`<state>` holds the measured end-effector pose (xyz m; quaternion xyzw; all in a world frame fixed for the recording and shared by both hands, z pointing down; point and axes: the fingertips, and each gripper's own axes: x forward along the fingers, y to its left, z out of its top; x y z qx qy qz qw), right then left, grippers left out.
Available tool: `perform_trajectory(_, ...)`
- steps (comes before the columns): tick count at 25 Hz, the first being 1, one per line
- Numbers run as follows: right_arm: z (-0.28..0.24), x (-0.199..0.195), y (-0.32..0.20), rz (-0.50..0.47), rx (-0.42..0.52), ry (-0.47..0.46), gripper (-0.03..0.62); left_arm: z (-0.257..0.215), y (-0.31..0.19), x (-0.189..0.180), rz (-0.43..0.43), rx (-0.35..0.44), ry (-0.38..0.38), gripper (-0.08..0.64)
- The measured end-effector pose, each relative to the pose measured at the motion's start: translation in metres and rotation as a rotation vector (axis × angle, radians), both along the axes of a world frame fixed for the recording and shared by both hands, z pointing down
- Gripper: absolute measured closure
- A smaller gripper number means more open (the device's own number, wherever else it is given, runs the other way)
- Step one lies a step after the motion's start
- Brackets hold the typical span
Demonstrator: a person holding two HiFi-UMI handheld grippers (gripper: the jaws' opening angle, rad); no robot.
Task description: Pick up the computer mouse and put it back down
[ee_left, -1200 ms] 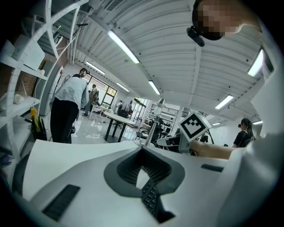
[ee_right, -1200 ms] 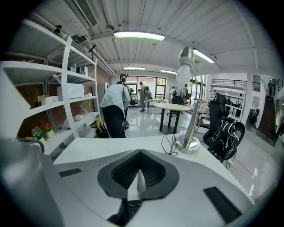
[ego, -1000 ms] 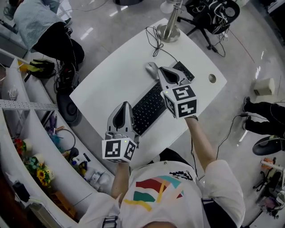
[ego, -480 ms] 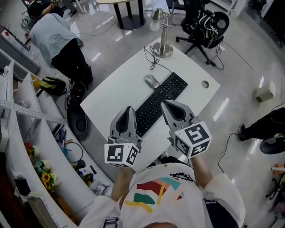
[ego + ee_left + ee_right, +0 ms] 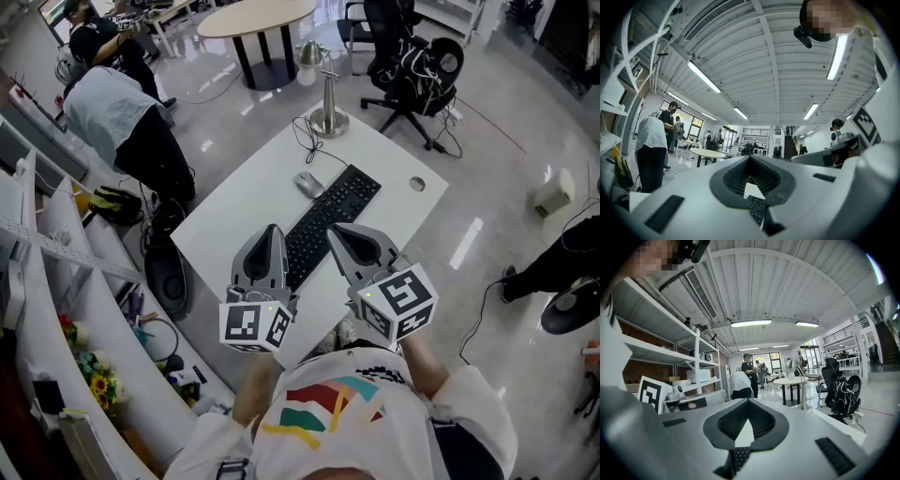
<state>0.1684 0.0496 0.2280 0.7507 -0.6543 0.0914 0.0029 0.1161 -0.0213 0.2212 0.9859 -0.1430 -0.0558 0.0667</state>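
The grey computer mouse (image 5: pixel 307 184) lies on the white table (image 5: pixel 242 208), just left of the far end of the black keyboard (image 5: pixel 330 223). No gripper touches it. My left gripper (image 5: pixel 273 229) hovers above the table's near edge, shut and empty. My right gripper (image 5: pixel 334 231) hangs beside it over the keyboard's near end, also shut with nothing held. In the left gripper view the closed jaws (image 5: pixel 750 158) point level across the room, with a bit of keyboard (image 5: pixel 757 208) showing through. The right gripper view shows its closed tips (image 5: pixel 747 400) the same way.
A desk lamp (image 5: pixel 328 117) with a cable stands at the table's far corner, and a round cable hole (image 5: pixel 416 185) is at the right. White shelves (image 5: pixel 56 281) run along the left. A person (image 5: pixel 117 108) bends over nearby. An office chair (image 5: pixel 412 56) stands beyond.
Both grippers have pulled back toward me and risen; the right one has left its spot over the keyboard beside the mouse. The mouse stays on the table.
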Motion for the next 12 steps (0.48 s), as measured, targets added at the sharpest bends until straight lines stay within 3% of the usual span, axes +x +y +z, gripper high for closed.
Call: perform_trajectory(12, -0.026, -0.024, 0.024, -0.025, 0.048, 0.046, 0.58, -0.018, 0.023, -0.02, -0.01, 0.019, 0.026, 0.515)
